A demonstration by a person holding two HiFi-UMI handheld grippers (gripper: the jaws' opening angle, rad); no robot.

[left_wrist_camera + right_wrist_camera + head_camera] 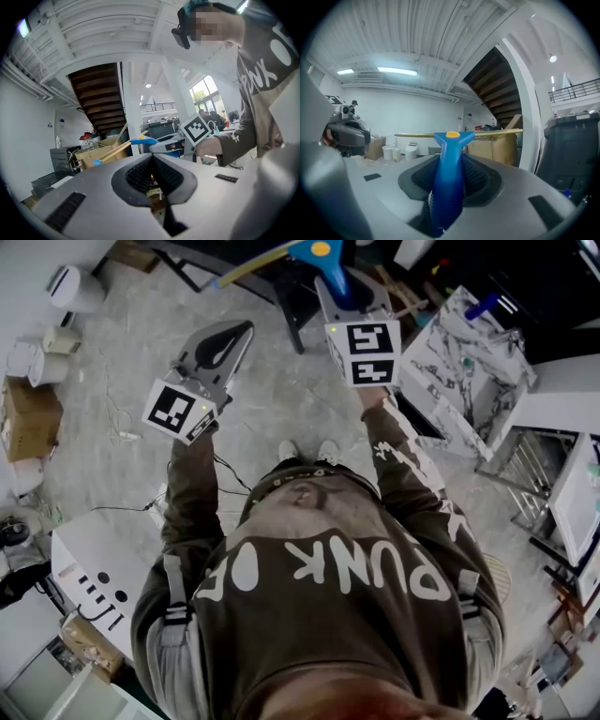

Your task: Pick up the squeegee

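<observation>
Holding the squeegee [449, 187] by its blue handle, the right gripper [450, 168] aims it straight ahead, long blade level and sideways. The left gripper [152, 172] fingers touch, empty.

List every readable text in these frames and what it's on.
"PUNK": large white print on the sweatshirt, upside down in the head view. A second word beside it starts with "O"; the rest is unclear.
White print on the right sleeve: too small to read.
Marker cubes: black-and-white patterns only, no words.
Blue wall sign: too small to read.
</observation>
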